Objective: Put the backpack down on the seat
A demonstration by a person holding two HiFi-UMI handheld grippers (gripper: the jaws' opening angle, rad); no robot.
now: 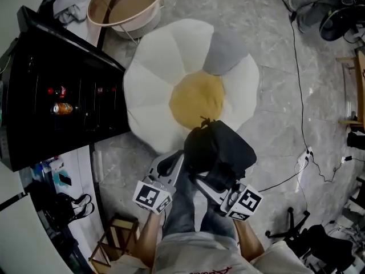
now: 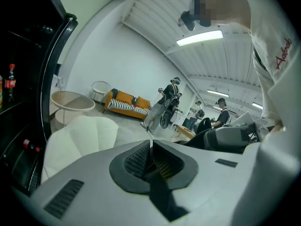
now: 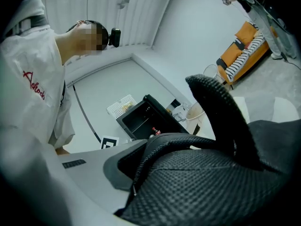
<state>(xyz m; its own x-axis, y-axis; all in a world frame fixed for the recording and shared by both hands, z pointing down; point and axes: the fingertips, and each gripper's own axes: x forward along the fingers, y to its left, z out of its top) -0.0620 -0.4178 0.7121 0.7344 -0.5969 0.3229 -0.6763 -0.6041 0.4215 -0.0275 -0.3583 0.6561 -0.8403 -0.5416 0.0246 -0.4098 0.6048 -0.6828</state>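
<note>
The backpack (image 1: 222, 147), black and soft-sided, hangs slumped from both my grippers over the near edge of the seat (image 1: 154, 79). I cannot tell if it touches. The seat is a plump flower-shaped cushion with white petals, one grey petal and a round yellow centre. My left gripper (image 2: 150, 147) has its ribbed fingers pinched shut on a thin, flat black strap (image 2: 162, 197). My right gripper (image 3: 134, 182) has its fingers clamped on the backpack's coarse, padded mesh (image 3: 207, 187).
</note>
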